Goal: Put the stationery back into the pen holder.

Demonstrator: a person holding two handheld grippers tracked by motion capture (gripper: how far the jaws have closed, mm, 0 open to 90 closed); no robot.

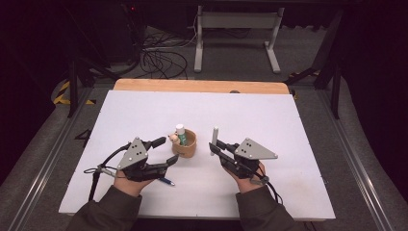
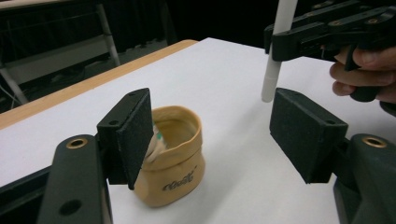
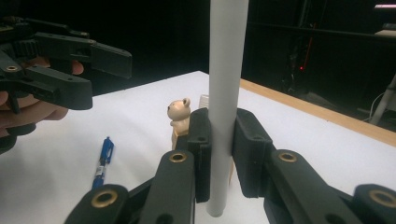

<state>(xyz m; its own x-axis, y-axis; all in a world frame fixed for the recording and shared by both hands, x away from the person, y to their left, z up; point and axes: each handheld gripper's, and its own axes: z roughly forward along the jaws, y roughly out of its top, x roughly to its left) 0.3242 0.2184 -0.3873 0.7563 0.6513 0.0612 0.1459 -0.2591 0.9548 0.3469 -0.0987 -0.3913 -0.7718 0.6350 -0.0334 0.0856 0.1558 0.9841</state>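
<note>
A tan soft pouch (image 1: 185, 144) stands at the middle of the white table, with a white and green tube (image 1: 180, 131) and a small bear figure (image 1: 172, 139) in it. My left gripper (image 1: 164, 151) is open just left of the pouch (image 2: 175, 158), nothing between its pads. My right gripper (image 1: 212, 147) is shut on a white stick (image 1: 214, 136), held upright just above the table to the right of the pouch. In the right gripper view the stick (image 3: 226, 84) is clamped between the pads, with the bear (image 3: 180, 114) behind. A blue pen (image 1: 166, 181) lies by the left hand.
The white table top (image 1: 269, 120) has a wooden strip (image 1: 202, 85) along its far edge. Beyond it on the floor stand a white metal frame (image 1: 235, 29) and a tangle of cables (image 1: 161, 57). Dark rails run along both sides.
</note>
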